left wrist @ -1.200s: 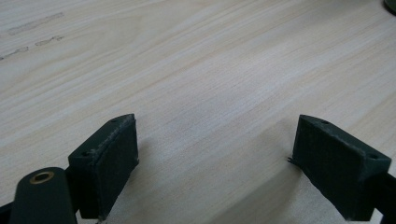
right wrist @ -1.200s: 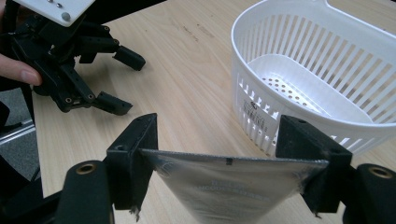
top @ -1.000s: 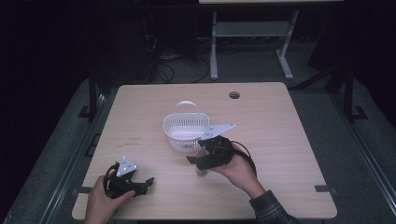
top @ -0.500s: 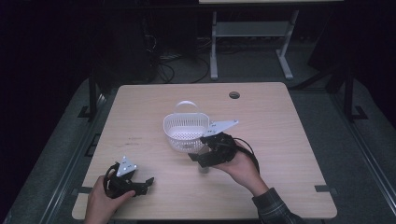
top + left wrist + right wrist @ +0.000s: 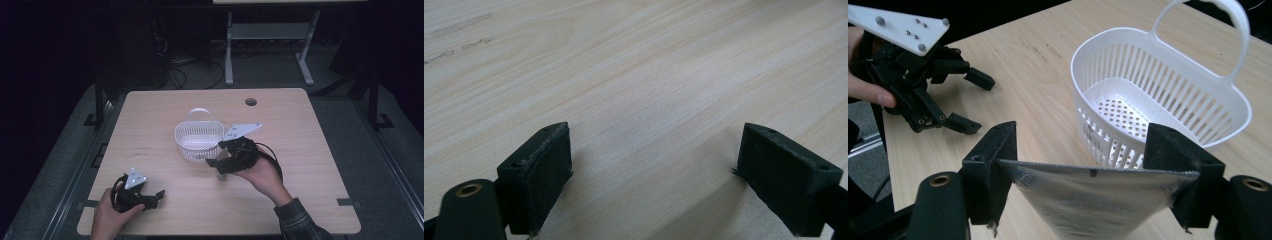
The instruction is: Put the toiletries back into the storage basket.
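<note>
Silvery pouch (image 5: pixel 1098 200) clamped across its top edge between the right tool's (image 5: pixel 1083 172) jaws, just beside the white slotted basket (image 5: pixel 199 139) at the table's (image 5: pixel 310 145) middle, left tool (image 5: pixel 654 170) spread wide with nothing between, low over the near left corner

Right gripper (image 5: pixel 220 162): shifted slightly toward the person and away from the basket (image 5: pixel 199 141) over the last second; grey plate now tilted higher, off the basket's rim. Silvery pouch (image 5: pixel 1098 200) clamped between the jaws, hanging toward the table (image 5: pixel 310 150); in the high view it has drawn back from the basket's side with the gripper.
</note>
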